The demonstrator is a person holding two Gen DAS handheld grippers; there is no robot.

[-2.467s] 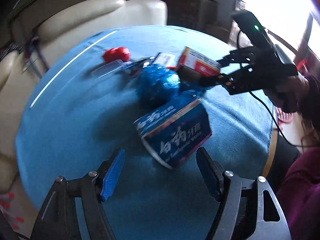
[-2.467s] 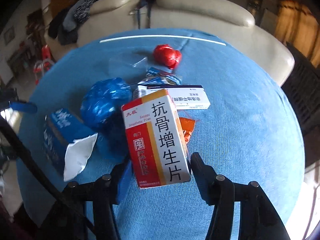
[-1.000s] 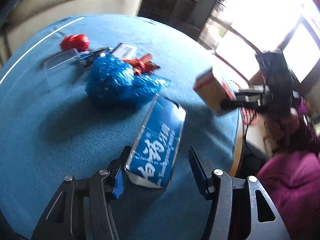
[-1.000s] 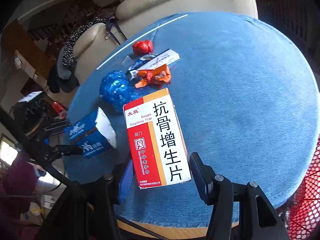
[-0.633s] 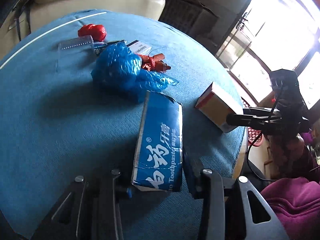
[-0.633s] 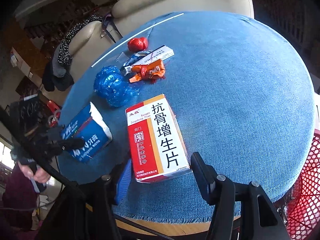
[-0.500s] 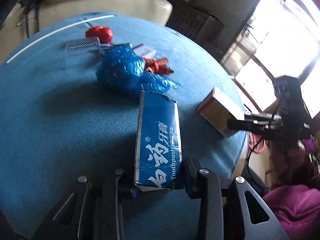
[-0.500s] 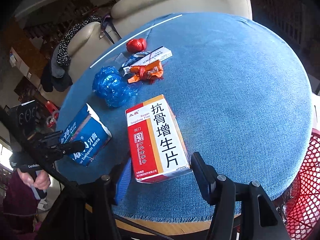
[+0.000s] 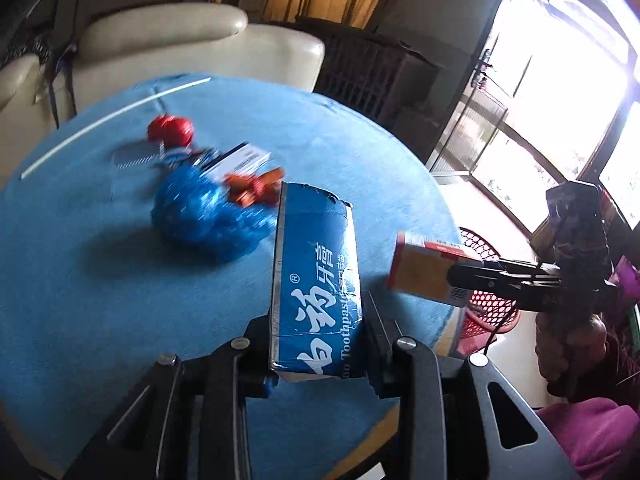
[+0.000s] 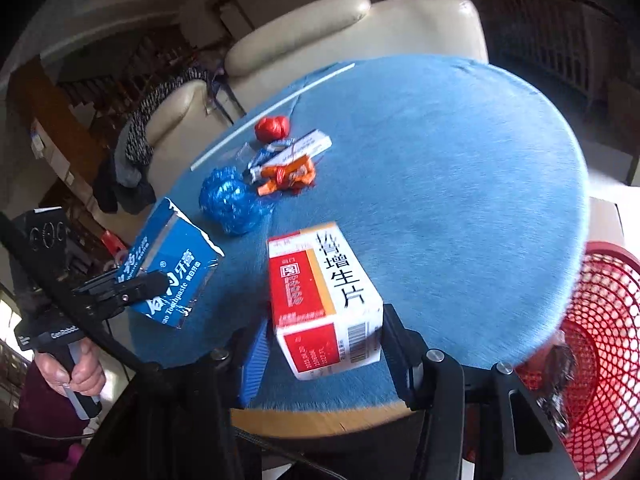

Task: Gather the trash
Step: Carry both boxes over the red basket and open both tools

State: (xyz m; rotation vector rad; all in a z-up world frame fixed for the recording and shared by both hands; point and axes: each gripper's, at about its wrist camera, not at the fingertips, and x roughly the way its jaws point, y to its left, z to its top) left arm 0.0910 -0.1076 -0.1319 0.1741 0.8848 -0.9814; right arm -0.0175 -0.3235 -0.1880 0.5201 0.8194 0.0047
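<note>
My left gripper [image 9: 316,354] is shut on a blue toothpaste box [image 9: 316,280] and holds it up off the round blue-clothed table [image 9: 80,280]. The right wrist view shows that same left gripper [image 10: 132,284] on the blue toothpaste box [image 10: 172,268] at the table's left edge. A red and white medicine box [image 10: 324,296] sits tilted between the fingers of my right gripper [image 10: 324,360], whose jaws are closing on it. From the left wrist view, the medicine box [image 9: 432,268] hangs in the right gripper [image 9: 456,280] beyond the table's edge, over a red mesh basket [image 9: 480,248].
Left on the table are a blue foil ball [image 10: 228,200], an orange wrapper [image 10: 288,176], a flat white box [image 10: 304,146] and a red wrapper ball [image 10: 272,128]. The red mesh basket [image 10: 600,320] stands on the floor, right of the table. A cream sofa [image 10: 320,28] lies behind.
My left gripper closed on the toothpaste box and raised it off the cloth. The medicine box tipped in the right gripper and travelled out past the table's edge toward the basket.
</note>
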